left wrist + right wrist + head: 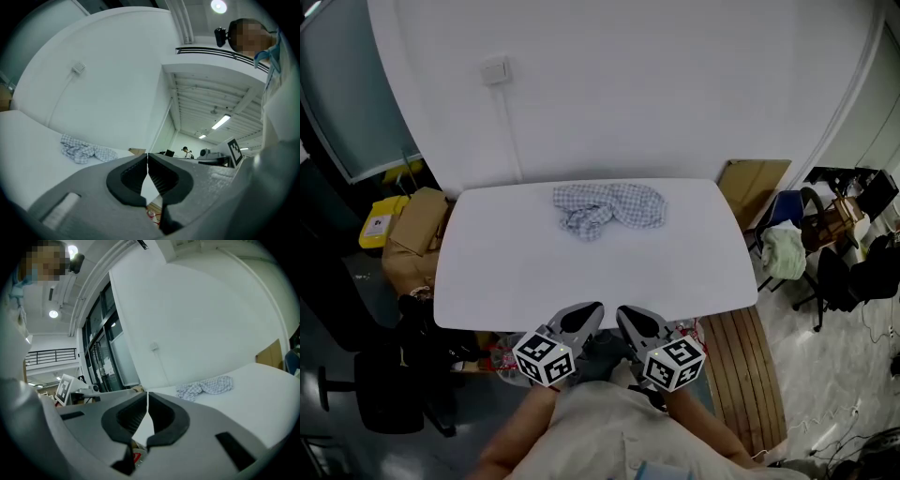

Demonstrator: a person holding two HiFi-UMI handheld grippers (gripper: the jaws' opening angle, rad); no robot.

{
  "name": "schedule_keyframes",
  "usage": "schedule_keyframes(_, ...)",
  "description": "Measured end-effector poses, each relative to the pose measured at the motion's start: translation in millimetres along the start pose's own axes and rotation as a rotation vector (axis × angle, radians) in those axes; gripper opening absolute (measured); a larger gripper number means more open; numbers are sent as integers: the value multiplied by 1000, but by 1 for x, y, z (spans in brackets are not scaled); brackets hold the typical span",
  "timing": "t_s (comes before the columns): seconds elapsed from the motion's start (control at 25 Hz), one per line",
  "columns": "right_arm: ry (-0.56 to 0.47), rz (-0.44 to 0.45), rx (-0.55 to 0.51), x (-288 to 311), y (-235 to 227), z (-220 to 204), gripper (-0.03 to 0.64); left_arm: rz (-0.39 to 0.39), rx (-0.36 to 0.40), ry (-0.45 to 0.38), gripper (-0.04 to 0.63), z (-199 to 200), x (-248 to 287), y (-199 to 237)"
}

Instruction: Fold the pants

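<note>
Grab blindly into that bunch and you'll likely lift tangled layers, or push it off the far edge. The checked pants (609,208) lie crumpled at twelve o'clock on the white table (516,272), long axis nine-to-three; waistband end unclear. Your left gripper (581,317) and right gripper (635,321), at six o'clock, are both closed and empty.

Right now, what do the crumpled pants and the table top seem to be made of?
The pants: thin woven cloth, probably cotton, matt; the small blue-and-white check and the soft crumpled folds suggest it. The table top: a hard, smooth white board, perhaps laminate or painted; even colour, no grain, rounded corners. Its exact material stays unclear.
</note>
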State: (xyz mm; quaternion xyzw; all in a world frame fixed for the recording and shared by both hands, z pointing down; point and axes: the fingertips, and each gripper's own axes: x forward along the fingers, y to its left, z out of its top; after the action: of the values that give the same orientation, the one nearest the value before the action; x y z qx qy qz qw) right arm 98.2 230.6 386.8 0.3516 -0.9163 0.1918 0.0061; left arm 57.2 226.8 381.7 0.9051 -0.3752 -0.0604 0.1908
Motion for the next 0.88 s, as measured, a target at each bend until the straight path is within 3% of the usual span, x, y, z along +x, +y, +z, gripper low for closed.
schedule_keyframes(0.6, 60, 52, 11, 38, -106, 40, 18, 71, -60, 12, 12, 13, 104, 41)
schedule_keyframes(0.88, 80, 95, 6, 55, -131, 55, 18, 120, -62, -1, 12, 22, 127, 54)
